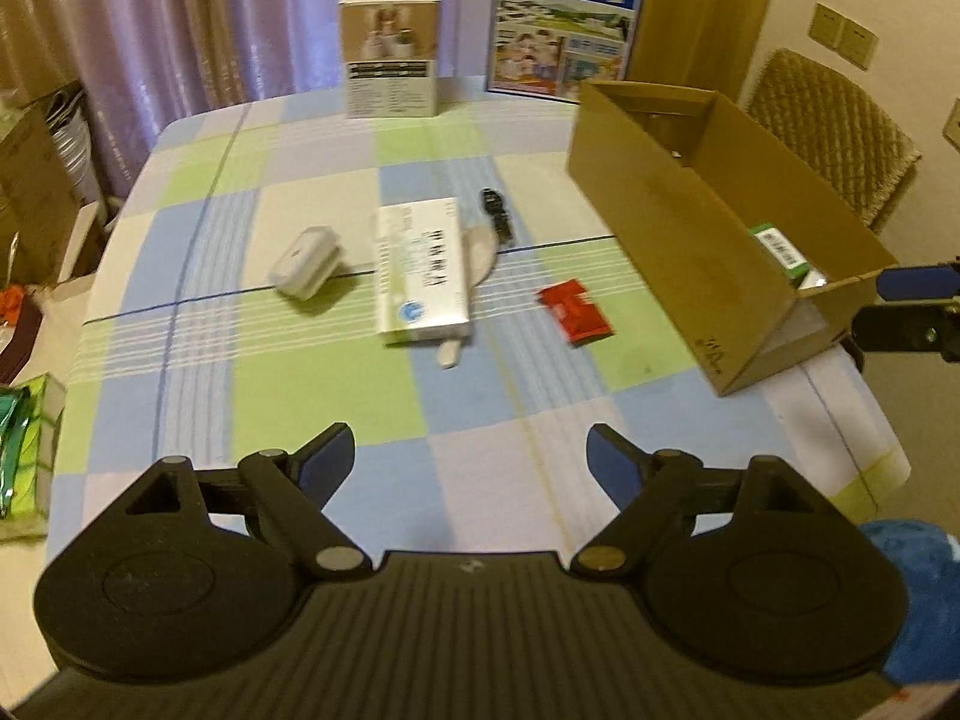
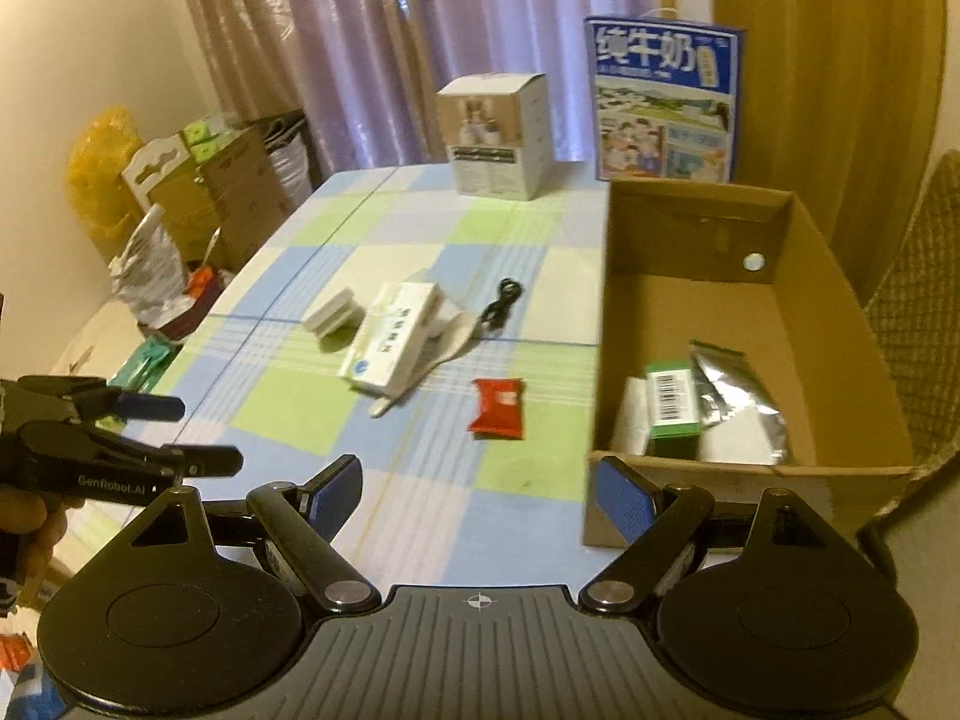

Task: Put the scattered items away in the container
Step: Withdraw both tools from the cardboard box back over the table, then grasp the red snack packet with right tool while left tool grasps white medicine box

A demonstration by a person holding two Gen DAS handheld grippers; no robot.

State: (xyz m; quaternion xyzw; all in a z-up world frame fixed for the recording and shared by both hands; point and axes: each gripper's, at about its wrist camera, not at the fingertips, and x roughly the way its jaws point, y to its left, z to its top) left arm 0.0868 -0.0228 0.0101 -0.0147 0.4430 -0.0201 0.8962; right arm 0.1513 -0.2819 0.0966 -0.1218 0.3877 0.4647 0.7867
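Several loose items lie mid-table on the checked cloth: a white medicine box (image 1: 420, 276) (image 2: 393, 342) resting on a white spoon (image 1: 477, 258) (image 2: 447, 339), a small white case (image 1: 306, 264) (image 2: 333, 315), a black cable (image 1: 498, 216) (image 2: 501, 303) and a red packet (image 1: 575, 311) (image 2: 498, 408). The open cardboard box (image 1: 678, 228) (image 2: 690, 312) stands at the right and holds a green box (image 2: 672, 408) and a silver pouch (image 2: 738, 402). My left gripper (image 1: 470, 441) (image 2: 207, 432) hovers open and empty over the near cloth. My right gripper (image 2: 477, 486) (image 1: 873, 303) is open and empty at the box's near corner.
A white carton (image 1: 393, 54) and a blue milk carton (image 1: 567, 30) stand at the table's far edge. A quilted chair (image 1: 834, 132) is behind the cardboard box. Cartons and bags (image 2: 228, 192) crowd the floor at the left. A green tissue pack (image 1: 30, 438) lies off the left edge.
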